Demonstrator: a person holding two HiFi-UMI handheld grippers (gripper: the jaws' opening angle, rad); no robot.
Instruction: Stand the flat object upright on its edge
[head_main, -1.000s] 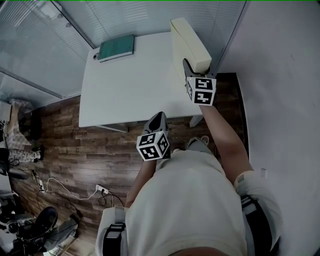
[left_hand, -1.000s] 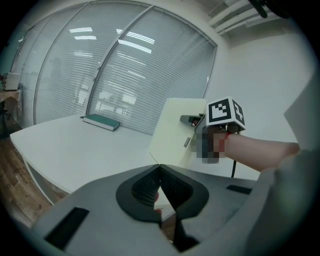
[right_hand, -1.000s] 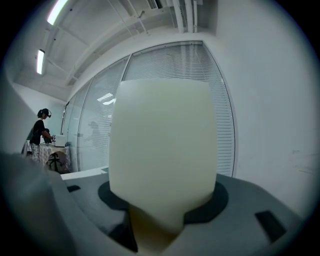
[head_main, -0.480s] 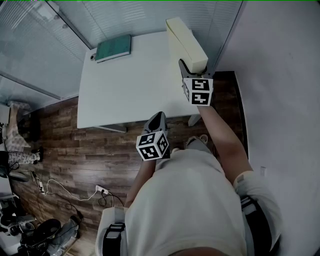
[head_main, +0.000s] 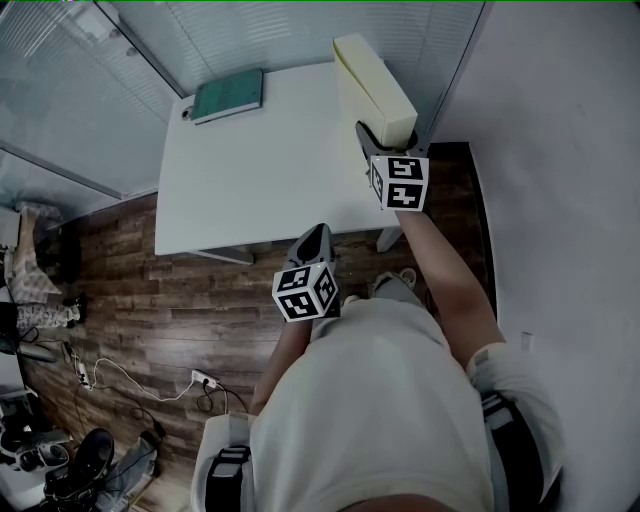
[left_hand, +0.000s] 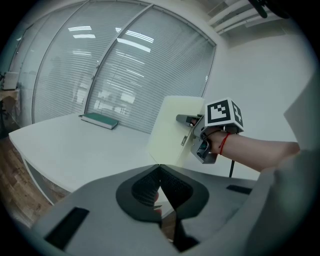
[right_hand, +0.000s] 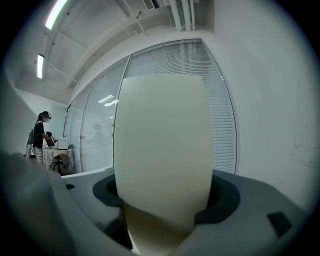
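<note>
- Left gripper (head_main: 317, 233): held low in front of the person's body, at the near edge of the white table (head_main: 260, 170). Jaws closed tip to tip, nothing between them. It touches nothing.
- Wood floor (head_main: 150, 310) shows below and left of the table's near edge.
- Right gripper (head_main: 365, 131): out over the table's right side, at the near end of the foam slab (head_main: 372, 82).
- Right jaws have just been opening. The slab sits between them, filling most of the gap, with dark padding showing on either side. Reads as released, not clamped.
- Foam slab: pale yellow and thick, upright on one long edge on the table. It runs along the table's right edge, close to the white wall (head_main: 560, 120), with its narrow top face upward. In the left gripper view its broad face stands vertical, just beside the right gripper.
- Green book (head_main: 230, 96): lies flat at the table's far left corner, well apart from the slab.
- Beyond the table: glass partition with blinds (head_main: 60, 90).
- A person (right_hand: 40, 136) stands far off, seen through the glass in the right gripper view.
</note>
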